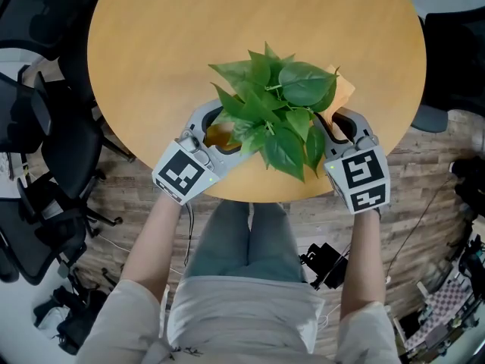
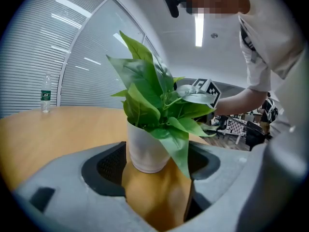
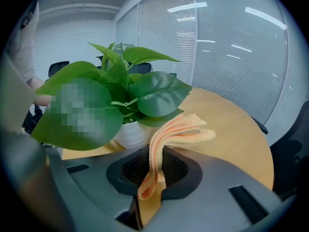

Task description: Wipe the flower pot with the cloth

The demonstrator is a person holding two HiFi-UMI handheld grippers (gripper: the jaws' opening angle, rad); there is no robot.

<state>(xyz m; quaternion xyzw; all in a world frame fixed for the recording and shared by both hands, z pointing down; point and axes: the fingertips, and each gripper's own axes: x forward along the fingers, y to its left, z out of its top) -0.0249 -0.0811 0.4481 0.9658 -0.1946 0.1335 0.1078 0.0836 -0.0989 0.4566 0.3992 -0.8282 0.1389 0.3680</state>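
1. Black office chairs (image 1: pixel 38 135) crowd the floor to the left of the round, light-wood bench (image 1: pixel 151 36).
2. A clear plastic bottle (image 2: pixel 45 94) with a green label stands at the bench's far side. Its print is too small to read.
3. The white round flower pot (image 2: pixel 145 151) sits close to the bench's near edge. Its broad green leaves (image 1: pixel 273 105) hide it from above.
4. The left tool (image 2: pixel 157 178) stands wide, with the flower pot between its jaws and not pinched.
5. The right tool (image 3: pixel 152 173) is narrow and pinches a folded pale-orange cloth (image 3: pixel 169 134) just right of the flower pot.
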